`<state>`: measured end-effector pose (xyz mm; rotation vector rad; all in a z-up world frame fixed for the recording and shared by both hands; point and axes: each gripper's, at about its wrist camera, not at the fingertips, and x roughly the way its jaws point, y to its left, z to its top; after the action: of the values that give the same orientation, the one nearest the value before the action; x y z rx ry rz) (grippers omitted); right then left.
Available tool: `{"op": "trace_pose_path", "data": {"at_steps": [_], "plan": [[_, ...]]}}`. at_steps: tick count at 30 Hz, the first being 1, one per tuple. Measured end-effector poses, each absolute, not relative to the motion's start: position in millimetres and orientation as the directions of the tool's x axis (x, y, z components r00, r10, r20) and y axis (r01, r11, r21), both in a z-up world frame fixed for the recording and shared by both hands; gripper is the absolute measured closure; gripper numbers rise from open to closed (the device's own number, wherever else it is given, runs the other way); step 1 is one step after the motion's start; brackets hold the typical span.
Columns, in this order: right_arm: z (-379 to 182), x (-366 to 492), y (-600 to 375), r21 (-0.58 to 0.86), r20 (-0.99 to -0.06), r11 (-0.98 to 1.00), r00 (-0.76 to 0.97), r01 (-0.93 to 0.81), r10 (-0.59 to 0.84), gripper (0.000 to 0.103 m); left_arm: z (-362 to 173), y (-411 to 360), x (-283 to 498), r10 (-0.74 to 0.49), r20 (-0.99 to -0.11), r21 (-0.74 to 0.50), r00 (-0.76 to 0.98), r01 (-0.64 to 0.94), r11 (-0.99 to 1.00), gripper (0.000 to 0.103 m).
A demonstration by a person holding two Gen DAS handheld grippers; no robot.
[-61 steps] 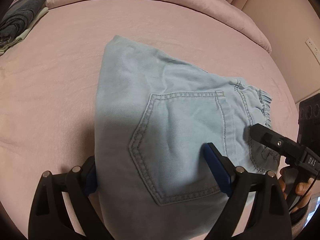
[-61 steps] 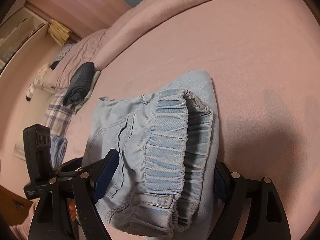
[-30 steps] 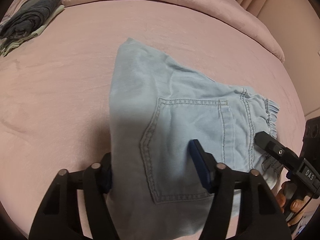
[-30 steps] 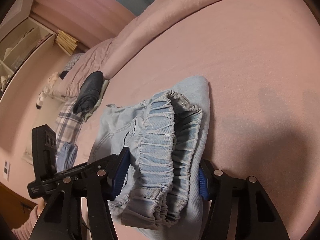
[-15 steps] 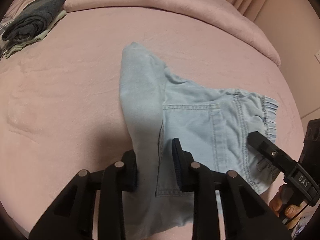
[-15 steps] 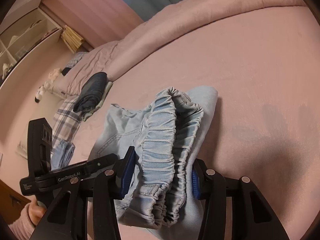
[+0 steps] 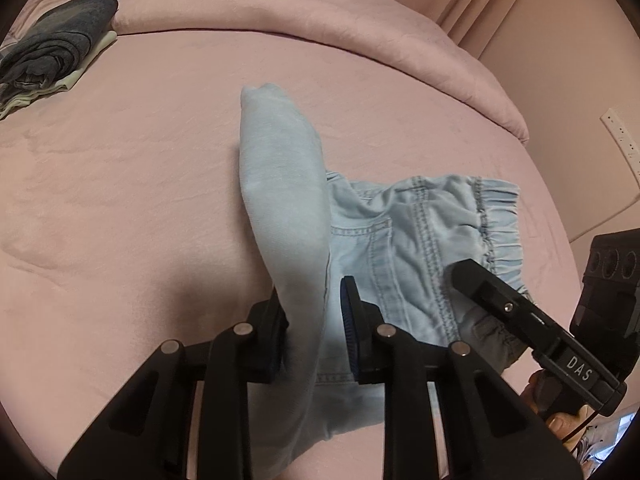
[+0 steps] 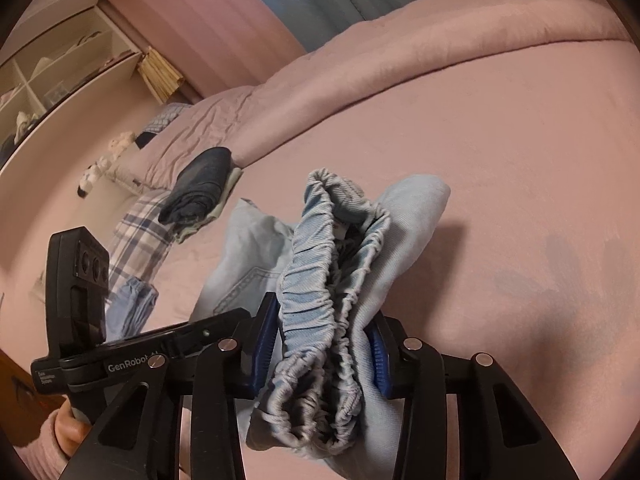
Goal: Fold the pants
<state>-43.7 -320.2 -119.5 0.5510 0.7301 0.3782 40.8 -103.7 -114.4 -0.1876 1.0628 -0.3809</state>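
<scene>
Light blue denim pants (image 7: 404, 236) lie folded on the pink bed, also seen in the right wrist view (image 8: 332, 280). My left gripper (image 7: 314, 320) is shut on the folded leg edge, which bunches up into a ridge between its pads. My right gripper (image 8: 324, 348) is shut on the gathered elastic waistband (image 8: 316, 292) and lifts it off the bed. The right gripper's black body (image 7: 532, 320) shows at the waistband end in the left wrist view; the left gripper's body (image 8: 120, 360) shows at the left of the right wrist view.
A pink bed (image 7: 120, 160) with a rolled duvet (image 7: 320, 16) along the far side. A stack of dark folded clothes (image 7: 52, 52) sits at the far left, also in the right wrist view (image 8: 200, 184). Plaid cloth (image 8: 140, 232) lies nearby. Shelves (image 8: 48, 80) stand behind.
Both grippers have closed from wide open onto the pants. The fabric has bunched up between the pads and risen off the bed.
</scene>
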Motion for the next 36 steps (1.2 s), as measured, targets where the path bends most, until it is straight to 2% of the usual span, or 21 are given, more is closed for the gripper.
{"op": "trace_pose_path", "data": {"at_steps": [26, 36], "plan": [[-99.3, -34.5, -308.0, 0.589, -0.475, 0.784, 0.701, -0.196, 0.532, 0.062, -88.8, -101.9, 48.1, -0.445, -0.766, -0.361, 0.464, 0.262, 0.895, 0.081], [-93.5, -25.1, -302.7, 0.565, -0.491, 0.8, 0.697, -0.202, 0.522, 0.062, -84.4, -98.1, 58.0, -0.462, -0.747, -0.369, 0.479, 0.28, 0.886, 0.081]]}}
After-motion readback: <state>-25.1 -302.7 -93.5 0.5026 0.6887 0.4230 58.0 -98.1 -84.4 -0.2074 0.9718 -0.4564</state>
